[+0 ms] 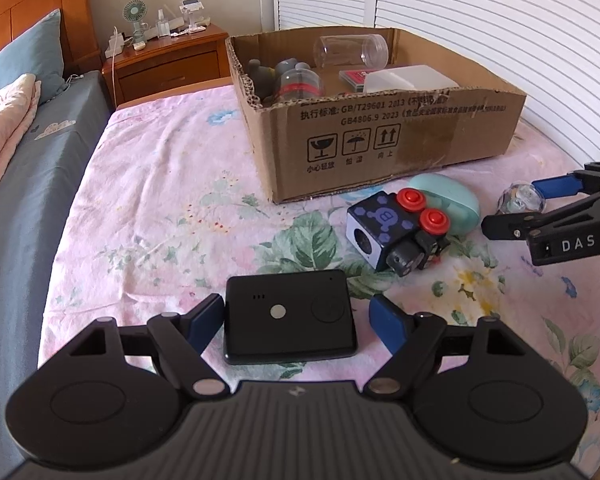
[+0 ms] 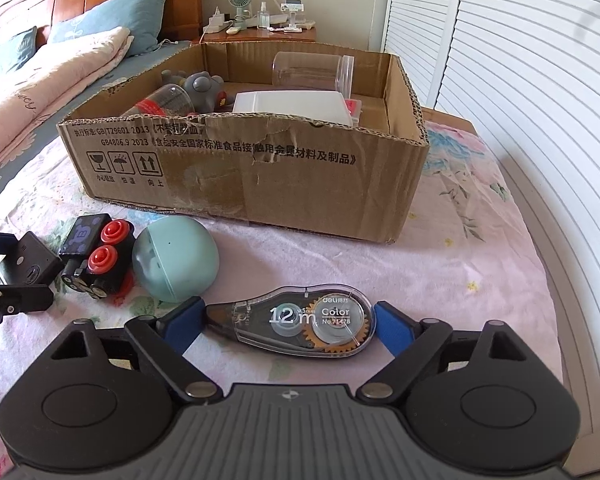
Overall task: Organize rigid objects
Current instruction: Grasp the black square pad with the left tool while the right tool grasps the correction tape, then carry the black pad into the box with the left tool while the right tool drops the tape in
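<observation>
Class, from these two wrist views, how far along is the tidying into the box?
Done: jars and a white container already lie in the cardboard box. In hand: the open left gripper straddles the black device; the open right gripper straddles the correction tape. Left: the toy block and the green case.

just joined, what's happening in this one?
Someone is clearing small items off a bed into a cardboard box, which already holds several things. The left claw is open around a flat black device. The right claw is open around a clear correction tape dispenser. Both items lie on the sheet, not lifted. A teal egg-shaped case and a black toy with red buttons wait by the box.
</observation>
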{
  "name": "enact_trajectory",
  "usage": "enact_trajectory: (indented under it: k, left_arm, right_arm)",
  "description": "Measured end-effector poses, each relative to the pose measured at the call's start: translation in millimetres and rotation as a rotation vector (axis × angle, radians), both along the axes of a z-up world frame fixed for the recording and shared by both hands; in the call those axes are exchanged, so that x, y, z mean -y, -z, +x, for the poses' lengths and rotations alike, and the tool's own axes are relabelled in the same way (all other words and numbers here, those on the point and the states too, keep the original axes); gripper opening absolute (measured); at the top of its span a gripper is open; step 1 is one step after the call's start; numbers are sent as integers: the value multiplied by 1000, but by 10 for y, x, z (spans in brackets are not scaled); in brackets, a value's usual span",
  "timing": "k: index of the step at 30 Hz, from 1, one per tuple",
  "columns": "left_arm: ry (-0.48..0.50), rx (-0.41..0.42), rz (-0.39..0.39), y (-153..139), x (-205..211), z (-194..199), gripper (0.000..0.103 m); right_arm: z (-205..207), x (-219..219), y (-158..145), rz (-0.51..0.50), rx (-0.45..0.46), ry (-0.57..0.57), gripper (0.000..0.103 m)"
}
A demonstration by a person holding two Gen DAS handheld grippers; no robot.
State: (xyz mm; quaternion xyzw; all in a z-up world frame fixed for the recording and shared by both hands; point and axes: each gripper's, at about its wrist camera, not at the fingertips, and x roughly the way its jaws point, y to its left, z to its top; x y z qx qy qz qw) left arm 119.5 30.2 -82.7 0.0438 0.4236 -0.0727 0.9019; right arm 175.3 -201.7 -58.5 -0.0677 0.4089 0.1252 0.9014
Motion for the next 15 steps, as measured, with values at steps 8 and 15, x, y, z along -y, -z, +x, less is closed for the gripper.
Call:
enact_trajectory:
  k: [8, 15]
  left_arm:
    - [-1, -14, -2, -18, -26, -22, 75]
    - [-43, -39, -23, -19, 5, 48, 76]
  right_arm:
    - [-119, 53, -5, -4, -11, 15, 93]
    - [-79, 43, 5, -5, -10, 17, 96]
